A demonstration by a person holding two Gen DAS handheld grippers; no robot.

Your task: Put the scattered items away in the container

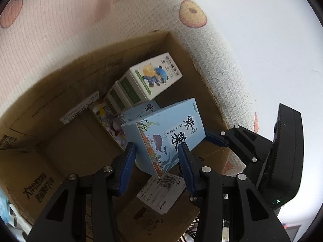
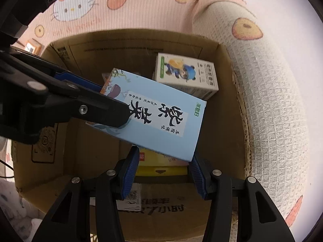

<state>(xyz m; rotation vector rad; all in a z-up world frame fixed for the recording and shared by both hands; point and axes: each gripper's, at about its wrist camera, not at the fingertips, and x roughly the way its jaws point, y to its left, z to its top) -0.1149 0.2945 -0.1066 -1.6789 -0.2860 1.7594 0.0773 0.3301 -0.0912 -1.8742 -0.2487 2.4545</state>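
Note:
A light blue box [image 1: 165,133] with black Chinese writing and a whale picture hangs tilted over the open cardboard box [image 1: 60,100]. My left gripper [image 1: 156,153] is shut on its lower end. In the right wrist view the blue box [image 2: 161,119] is held by the left gripper's black finger [image 2: 97,109]. My right gripper [image 2: 164,161] has its jaws either side of the blue box's lower corner, and I cannot tell if they press on it. A yellow packet [image 2: 161,163] lies below. A white box with a blue panda [image 1: 155,74] [image 2: 187,74] lies inside.
The cardboard box [image 2: 228,121] sits on a pink and white quilt [image 2: 272,100] with Hello Kitty and orange prints. Several green-and-white boxes [image 1: 123,92] and another blue box [image 1: 139,111] lie inside. The right gripper's body [image 1: 282,151] stands at the carton's right edge.

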